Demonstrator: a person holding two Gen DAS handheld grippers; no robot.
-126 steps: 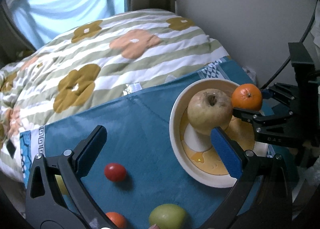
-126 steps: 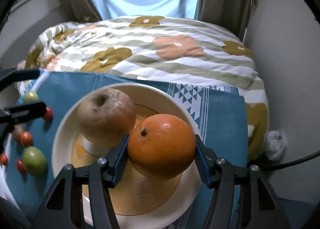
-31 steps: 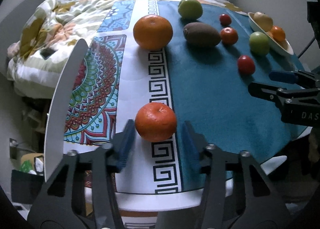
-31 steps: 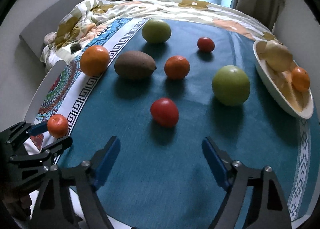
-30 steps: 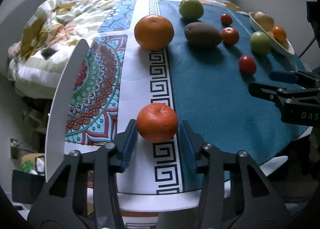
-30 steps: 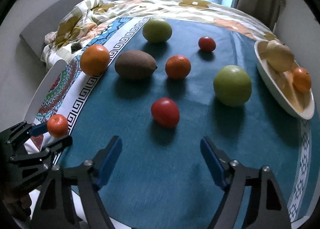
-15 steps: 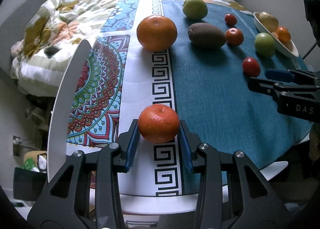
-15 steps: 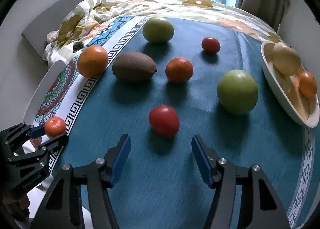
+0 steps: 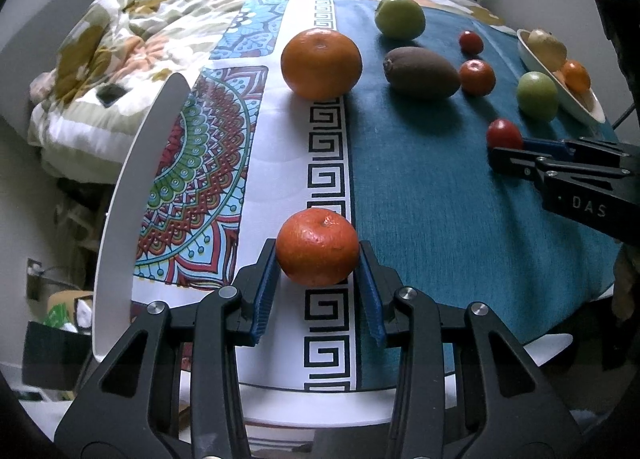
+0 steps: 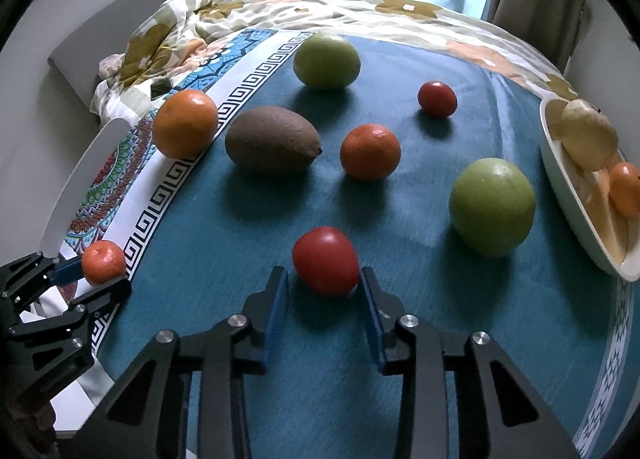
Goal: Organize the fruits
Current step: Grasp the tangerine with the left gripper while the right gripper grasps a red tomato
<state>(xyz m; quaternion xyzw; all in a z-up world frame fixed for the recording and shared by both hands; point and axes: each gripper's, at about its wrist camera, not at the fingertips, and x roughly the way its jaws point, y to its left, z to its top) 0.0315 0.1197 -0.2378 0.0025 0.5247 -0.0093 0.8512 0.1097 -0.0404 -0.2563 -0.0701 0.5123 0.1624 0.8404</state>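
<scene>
Around the tomato (image 10: 325, 260), right hand-held gripper (image 10: 324, 279) has narrowed.

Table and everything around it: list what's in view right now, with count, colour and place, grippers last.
small tangerine: 1, orange, cloth's white border, between left fingers
large orange: 1, orange, white border, farther back
mid tangerine: 1, orange-red, blue cloth centre
kiwi: 1, brown, beside large orange
green fruits: 2, near bowl; far edge
tomatoes: 2, red, between right fingers; far side
bowl: 1, cream, right edge, holding a pale apple and an orange
bedding: floral, behind table
left gripper: black, blue pads, shut on small tangerine
right gripper: black, blue pads, straddling near tomato
</scene>
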